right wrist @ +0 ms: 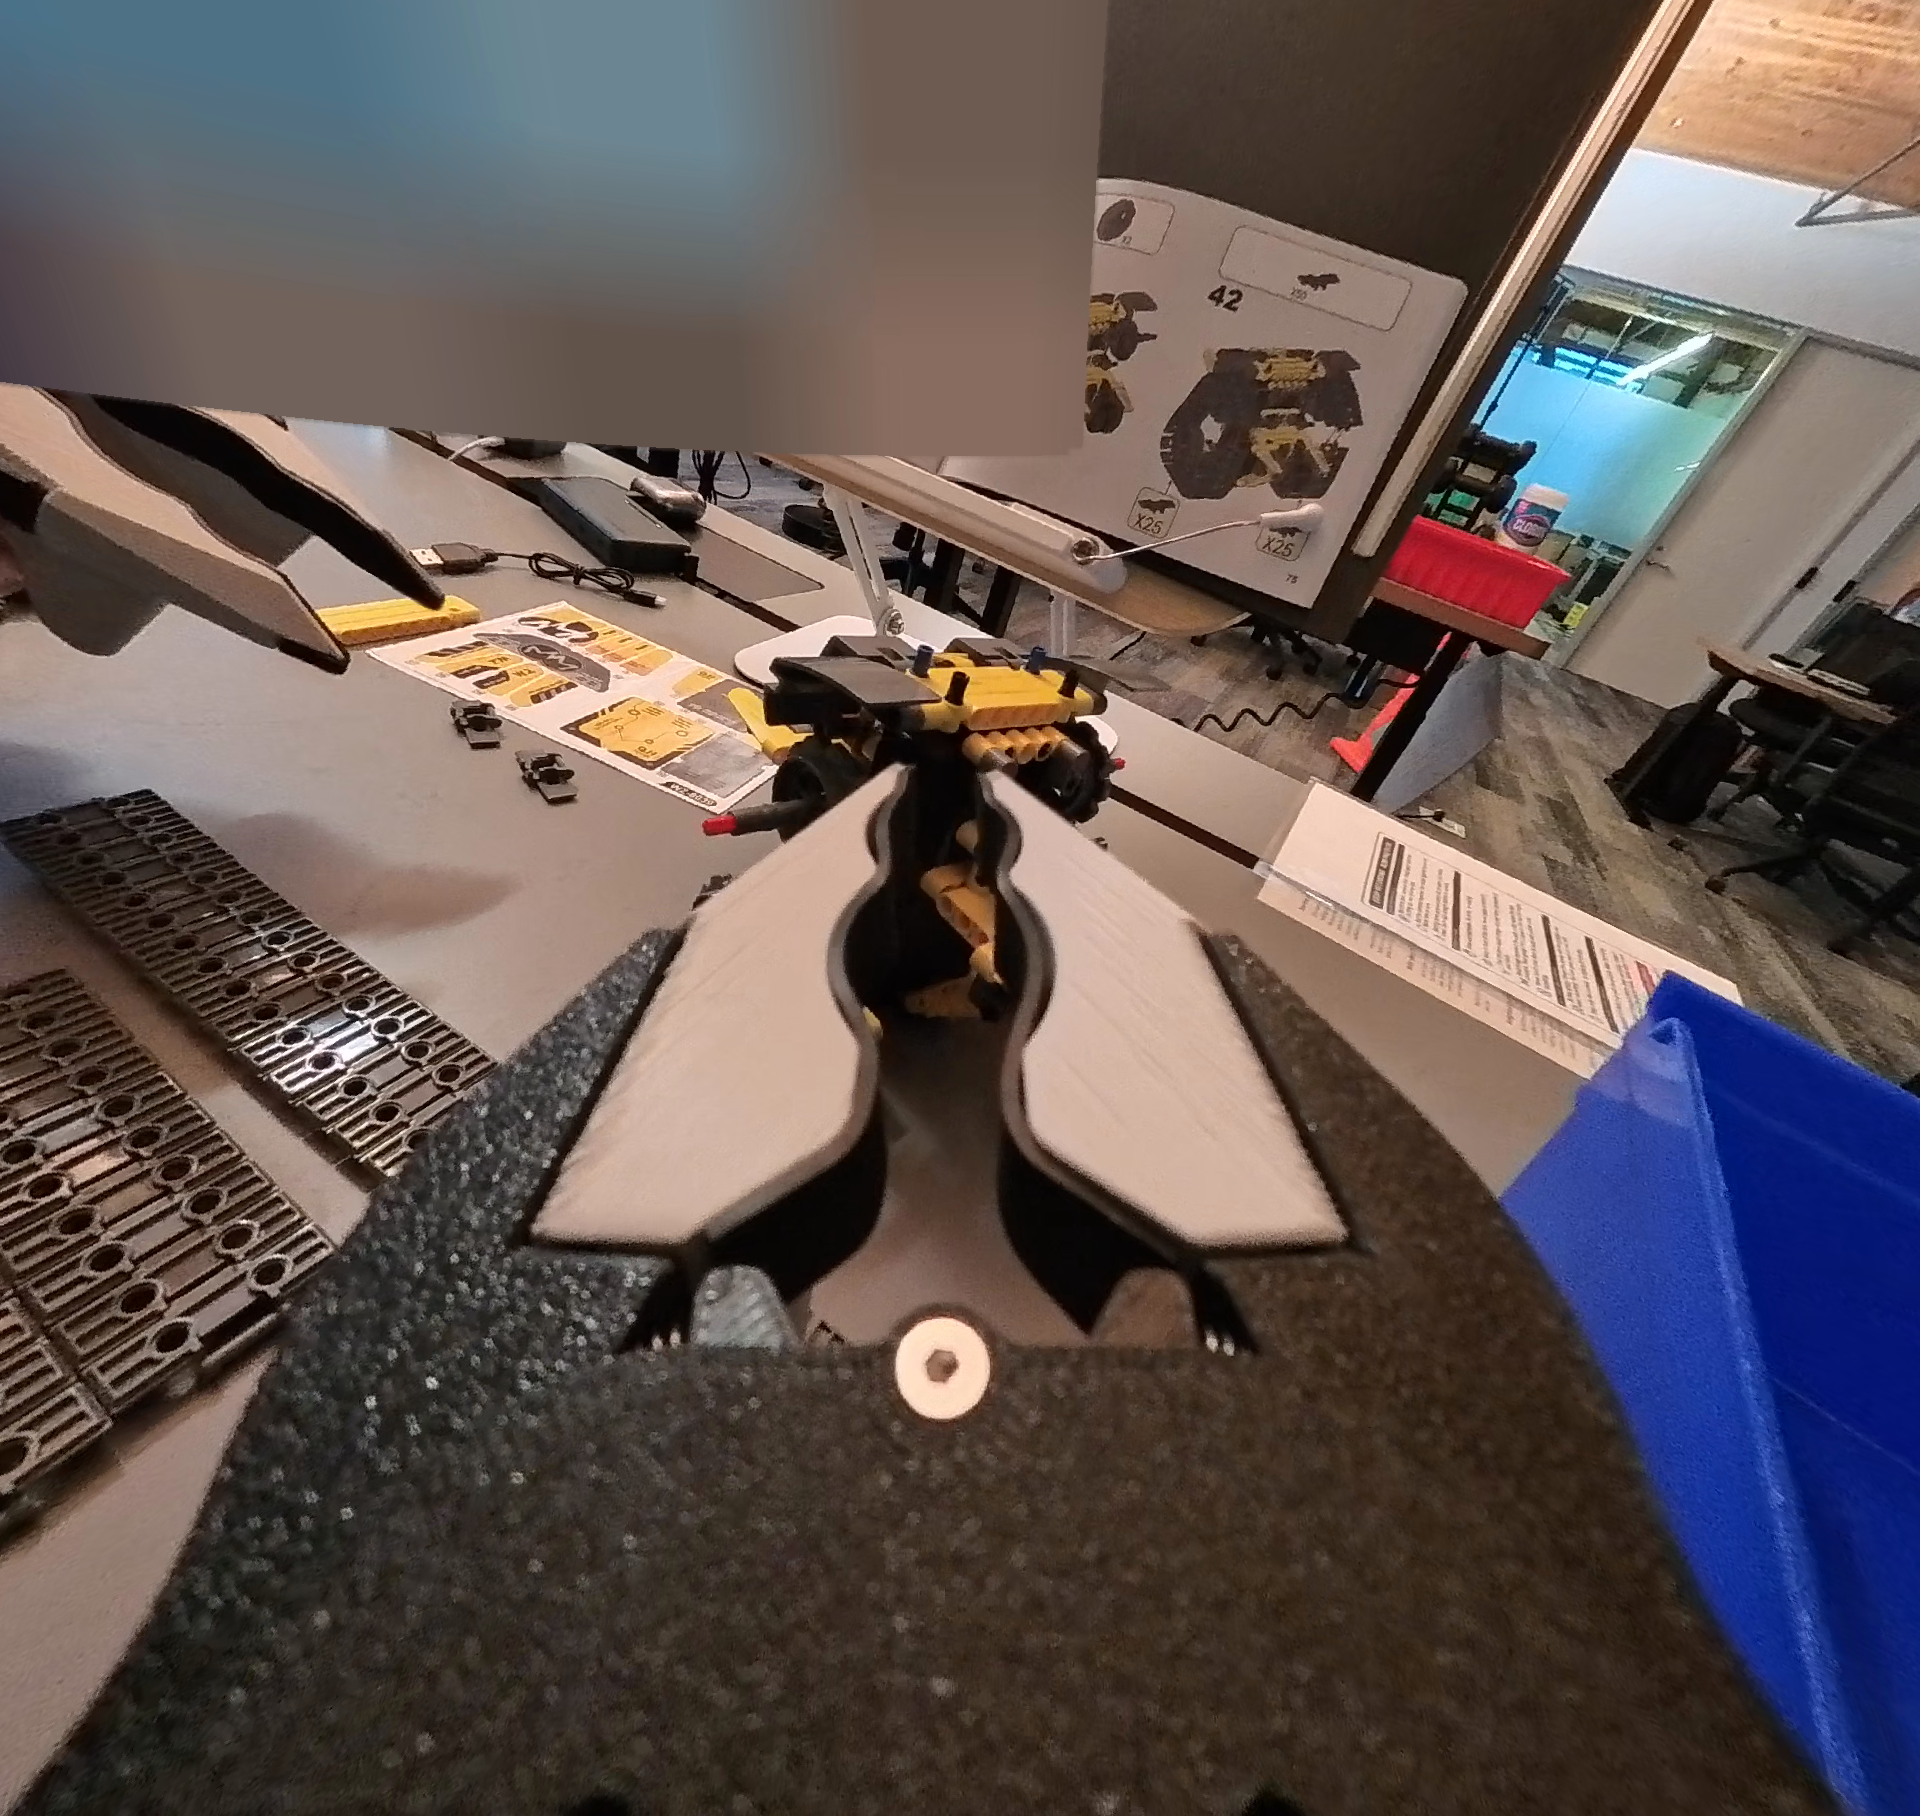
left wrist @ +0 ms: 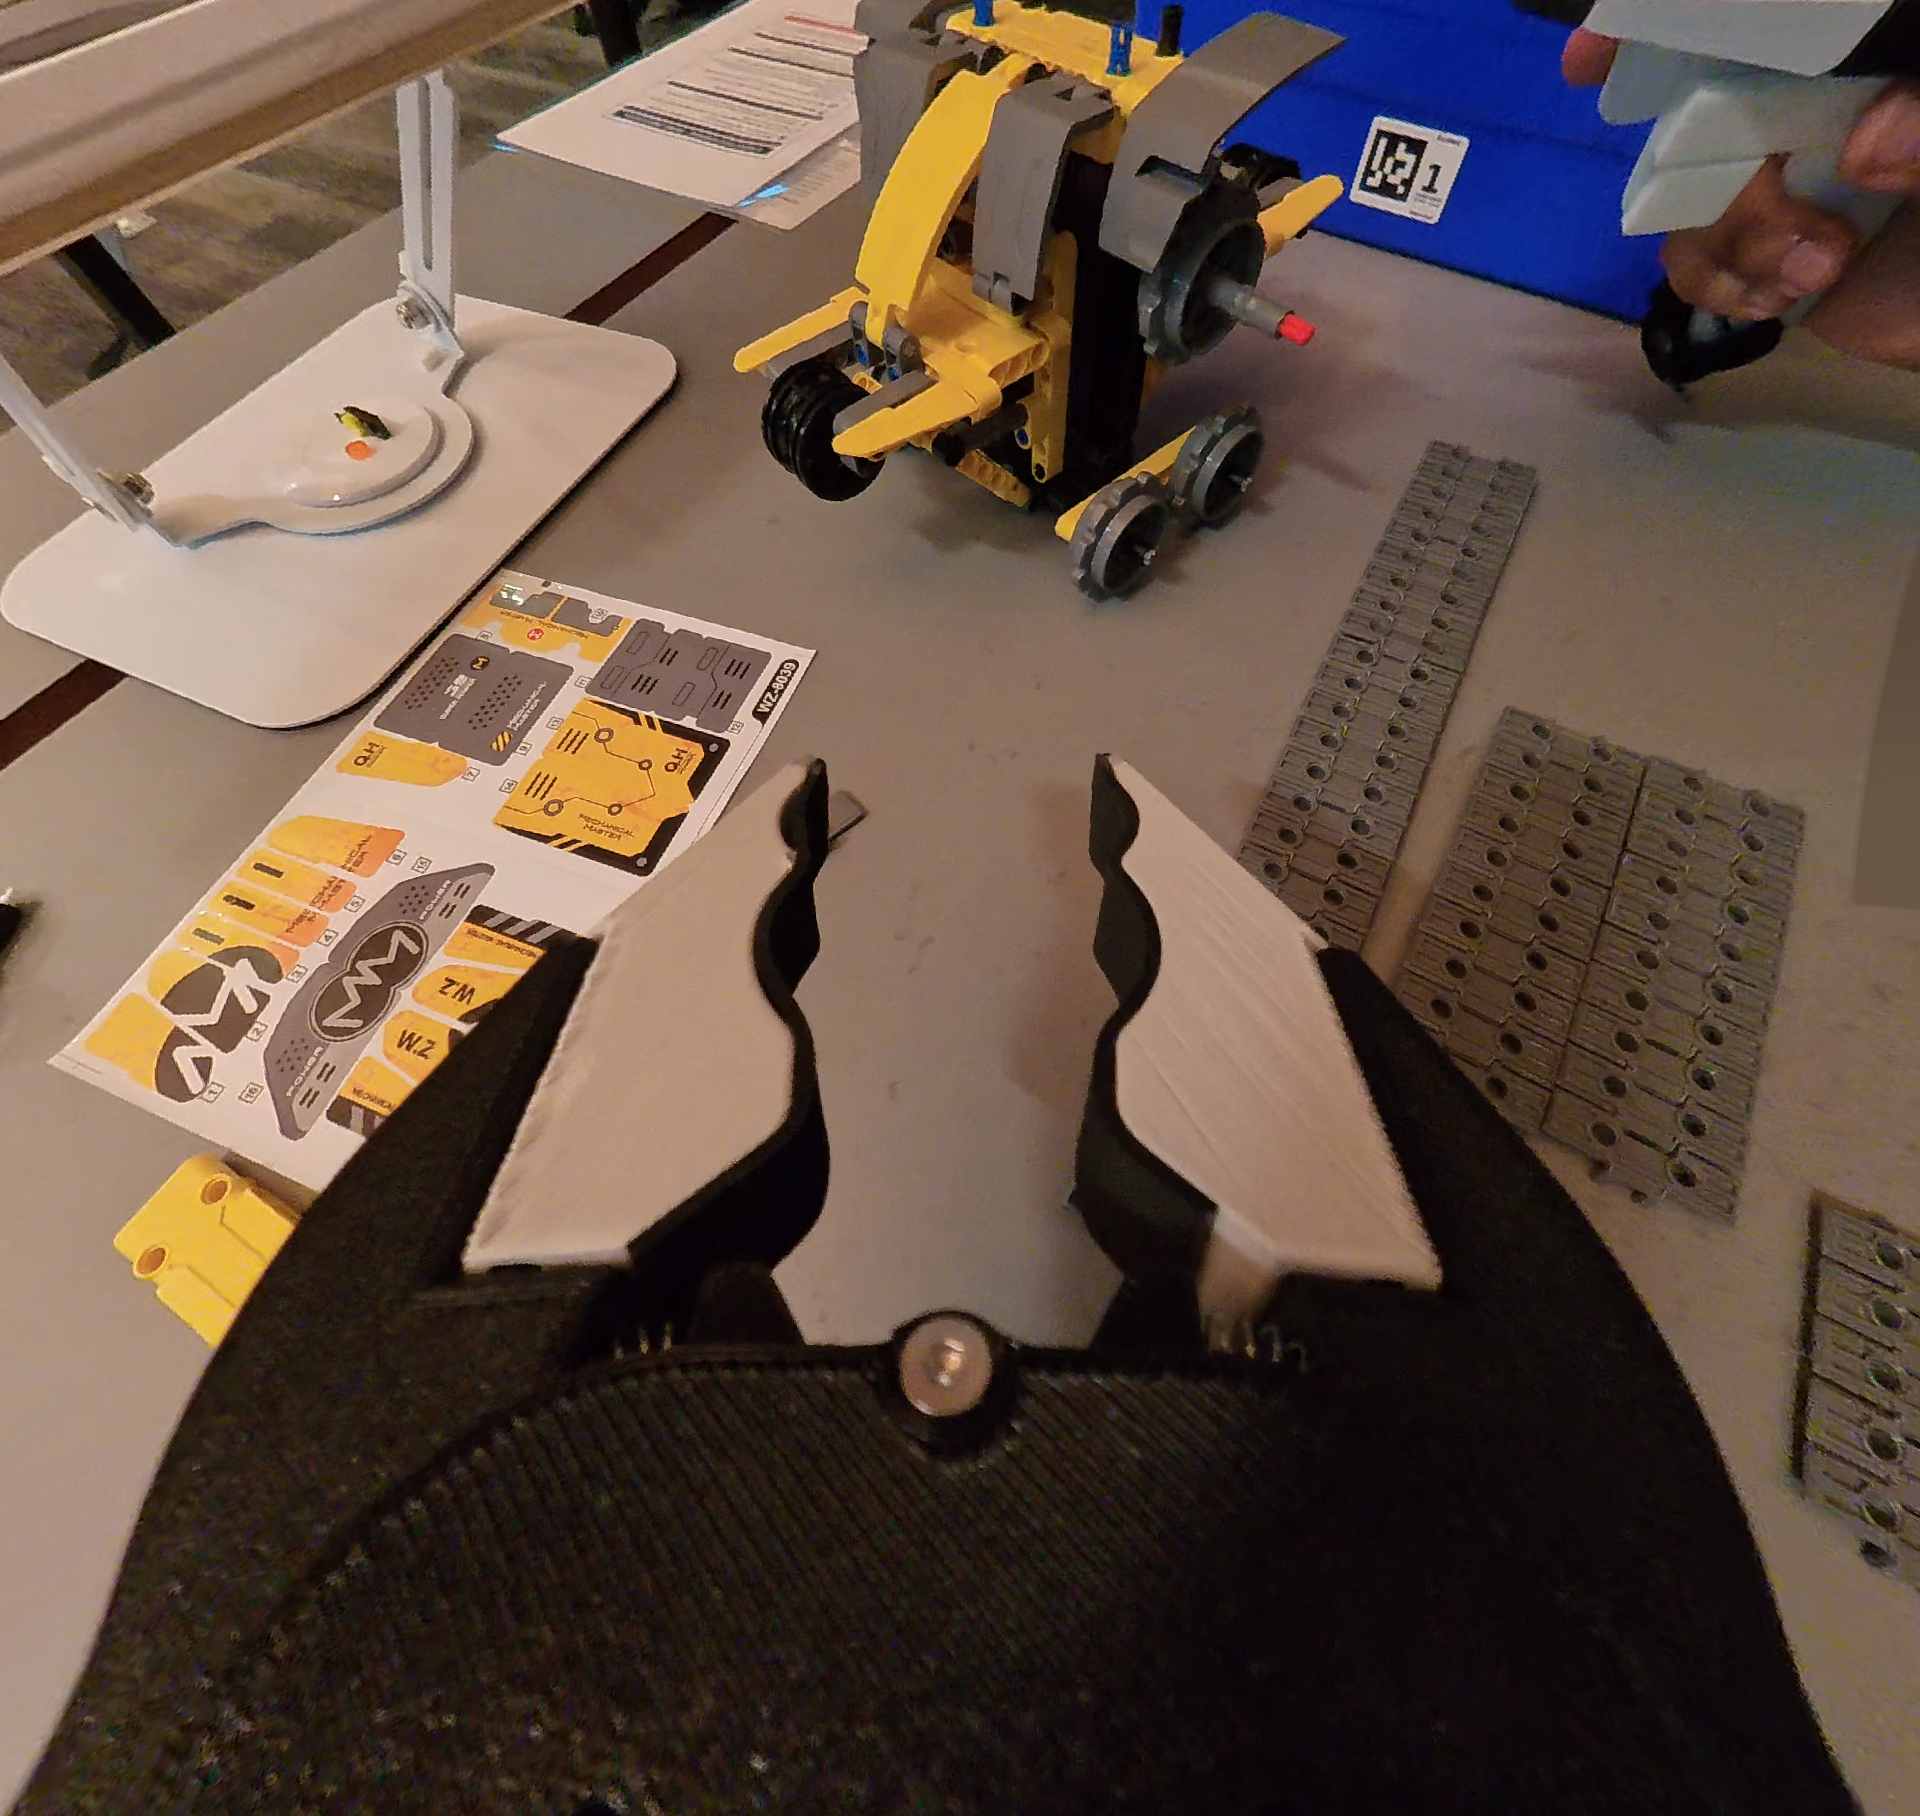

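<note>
Hovering my left gripper (left wrist: 961, 779) over bare table (left wrist: 966, 623), jaws spread wide, nothing between them. Sticker sheet (left wrist: 436, 862) lies flat just left of the tips; a yellow brick (left wrist: 208, 1247) sits beside my left finger base. Grey track strips (left wrist: 1392, 686) lie in rows to the right, flat and parallel, likely so links stay sorted and reachable. Ahead stands the yellow-and-grey model vehicle (left wrist: 1039, 291), upright on its wheels, red-tipped axle pointing right.

My right gripper (right wrist: 943, 779) is narrowed, tips nearly meeting, aimed at the model vehicle (right wrist: 935, 706); whether it pinches a part I cannot tell. Blue bin (right wrist: 1766, 1299) sits close on the right. Instruction booklet (right wrist: 1268, 395) is propped on a white stand beyond the model, probably for reading while working.

Table is grey, matte. Room: office, patterned carpet, chairs, other desks.
</note>
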The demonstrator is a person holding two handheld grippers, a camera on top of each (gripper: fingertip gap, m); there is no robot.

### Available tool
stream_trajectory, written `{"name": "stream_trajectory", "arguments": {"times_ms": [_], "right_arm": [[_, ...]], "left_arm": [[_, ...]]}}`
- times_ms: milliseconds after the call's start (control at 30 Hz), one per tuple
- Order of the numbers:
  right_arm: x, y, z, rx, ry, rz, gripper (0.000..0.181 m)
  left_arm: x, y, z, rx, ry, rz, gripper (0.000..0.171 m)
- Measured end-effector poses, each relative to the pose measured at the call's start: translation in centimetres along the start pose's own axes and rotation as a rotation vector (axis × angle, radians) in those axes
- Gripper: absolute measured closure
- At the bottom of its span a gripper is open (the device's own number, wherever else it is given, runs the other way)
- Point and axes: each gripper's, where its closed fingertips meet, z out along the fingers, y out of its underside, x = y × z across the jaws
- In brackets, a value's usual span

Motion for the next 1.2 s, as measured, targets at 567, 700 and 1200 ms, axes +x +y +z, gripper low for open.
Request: {"name": "stream_trajectory", "arguments": {"times_ms": [567, 700, 1200], "right_arm": [[-0.6, 0.4, 0.3, -0.019, -0.018, -0.016, 0.169], [-0.7, 0.5, 0.3, -0.024, -0.022, -0.015, 0.169], [-1.7, 3.2, 0.4, -0.182, -0.118, 0.055, 0.159]], "left_arm": [[0.2, 0.3, 0.3, -0.012, 0.006, 0.003, 0.122], [0.2, 0.3, 0.4, -0.015, 0.007, 0.003, 0.122], [-0.4, 0.5, -1.2, -0.054, -0.037, 0.059, 0.122]]}}
